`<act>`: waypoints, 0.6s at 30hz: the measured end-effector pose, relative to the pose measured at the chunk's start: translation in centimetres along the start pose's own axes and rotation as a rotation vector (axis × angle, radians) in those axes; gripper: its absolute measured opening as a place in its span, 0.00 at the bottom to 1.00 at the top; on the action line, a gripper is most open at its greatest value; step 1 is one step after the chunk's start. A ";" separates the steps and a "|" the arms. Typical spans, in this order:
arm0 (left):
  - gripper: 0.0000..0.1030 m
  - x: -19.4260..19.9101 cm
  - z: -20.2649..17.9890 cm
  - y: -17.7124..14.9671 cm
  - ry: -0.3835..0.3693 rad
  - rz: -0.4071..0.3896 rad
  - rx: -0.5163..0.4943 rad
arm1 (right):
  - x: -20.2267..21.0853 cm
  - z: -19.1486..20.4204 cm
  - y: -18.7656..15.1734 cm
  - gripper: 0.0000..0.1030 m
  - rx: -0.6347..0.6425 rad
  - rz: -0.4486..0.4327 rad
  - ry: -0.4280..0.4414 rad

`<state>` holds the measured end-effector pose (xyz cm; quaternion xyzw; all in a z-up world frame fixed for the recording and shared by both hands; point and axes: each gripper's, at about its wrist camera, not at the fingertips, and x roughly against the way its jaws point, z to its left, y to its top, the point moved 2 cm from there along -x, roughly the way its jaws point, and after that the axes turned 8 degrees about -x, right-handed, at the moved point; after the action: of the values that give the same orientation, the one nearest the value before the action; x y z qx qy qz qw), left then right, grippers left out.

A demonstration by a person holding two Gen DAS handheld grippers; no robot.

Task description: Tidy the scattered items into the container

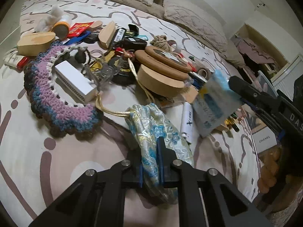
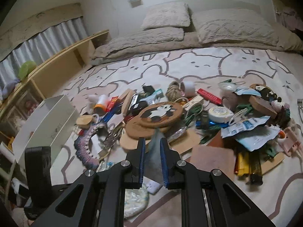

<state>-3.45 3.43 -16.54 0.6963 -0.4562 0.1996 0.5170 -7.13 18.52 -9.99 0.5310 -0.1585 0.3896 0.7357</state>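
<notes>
Our left gripper clamped on brocade pouch, pouch bottom hidden by fingers, right gripper pinching blurred translucent packet, clutter mid-bedspread, pillows along far edge.

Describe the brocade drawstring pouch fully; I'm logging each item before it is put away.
The brocade pouch is shiny cream fabric with blue and gold flowers, soft and crumpled, lying on the patterned bedspread. Its cream cord trails up toward the white box. The left gripper is shut on its lower end.
</notes>
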 end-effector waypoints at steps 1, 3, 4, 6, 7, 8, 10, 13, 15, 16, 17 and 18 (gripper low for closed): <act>0.12 0.2 -0.1 0.0 -0.002 0.001 -0.004 | -0.1 0.1 -0.2 0.16 0.003 0.005 -0.003; 0.12 0.6 -0.4 -0.1 -0.009 -0.001 -0.010 | -0.2 0.1 -0.5 0.16 0.011 0.012 -0.020; 0.12 0.8 -0.4 0.0 -0.013 -0.002 -0.012 | -0.3 0.0 -0.6 0.16 0.013 0.015 -0.026; 0.12 1.2 -0.6 0.1 -0.020 -0.006 -0.014 | -0.3 -0.3 -0.7 0.16 0.009 0.018 -0.032; 0.12 1.4 -0.6 0.1 -0.021 -0.010 -0.016 | -0.2 -0.4 -0.7 0.16 0.008 0.018 -0.041; 0.12 1.7 -0.7 0.2 -0.021 -0.016 -0.020 | -0.2 -0.6 -0.8 0.16 0.007 0.019 -0.053; 0.12 2.2 -0.8 0.3 -0.013 -0.030 -0.029 | -0.4 -1.2 -1.0 0.16 0.003 0.036 -0.094; 0.12 2.9 -0.8 0.6 0.012 -0.048 -0.047 | -1.0 -2.5 -1.7 0.16 -0.019 0.075 -0.124; 0.12 3.3 -0.7 0.7 0.035 -0.059 -0.058 | -1.3 -3.0 -1.9 0.16 -0.030 0.092 -0.138; 0.12 3.4 -0.6 0.8 0.042 -0.063 -0.060 | -1.4 -3.0 -2.0 0.16 -0.025 0.092 -0.140; 0.12 3.5 -0.5 0.9 0.047 -0.066 -0.060 | -1.4 -2.8 -2.0 0.16 -0.013 0.091 -0.136; 0.12 3.6 -0.4 0.9 0.051 -0.067 -0.057 | -1.4 -2.5 -2.1 0.16 0.004 0.091 -0.129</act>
<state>-2.34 2.19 -13.20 0.6907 -0.4249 0.1867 0.5546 -6.97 19.90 -13.23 0.5488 -0.2288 0.3878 0.7043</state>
